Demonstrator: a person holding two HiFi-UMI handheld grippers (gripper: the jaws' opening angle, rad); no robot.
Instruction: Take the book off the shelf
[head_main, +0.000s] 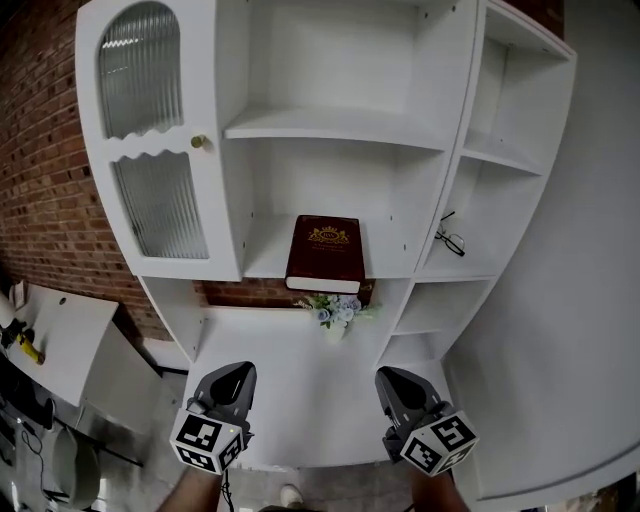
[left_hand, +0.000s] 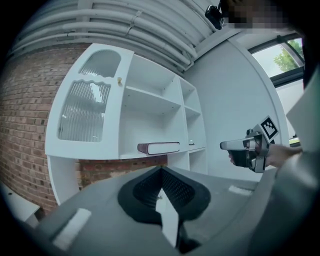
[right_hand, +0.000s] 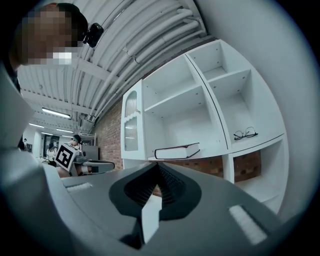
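A dark red book (head_main: 325, 252) with a gold emblem on its cover is seen lying flat on a white shelf (head_main: 262, 262) near the centre of the head view. Its lower edge is placed at the front lip of that shelf. In the left gripper view the book (left_hand: 159, 148) is shown just left of centre, and in the right gripper view it (right_hand: 177, 151) is shown just right of centre. Its page edge is turned outward in both.

The left tongs (head_main: 238, 374) are held at the lower left of the head view and the right tongs (head_main: 388, 380) at the lower right. Both are kept well below the book and apart from it. In their own views the left tongs (left_hand: 161, 170) and the right tongs (right_hand: 157, 165) are seen with their jaws brought together at the tips, and nothing is gripped between them.

A pair of glasses (head_main: 449, 238) is laid on the shelf to the right of the book. A small bunch of flowers (head_main: 335, 312) is set just below the book's front edge. A ribbed-glass door (head_main: 150, 130) with a brass knob (head_main: 198, 142) is seen at the upper left, with a brick wall (head_main: 40, 180) beside it.
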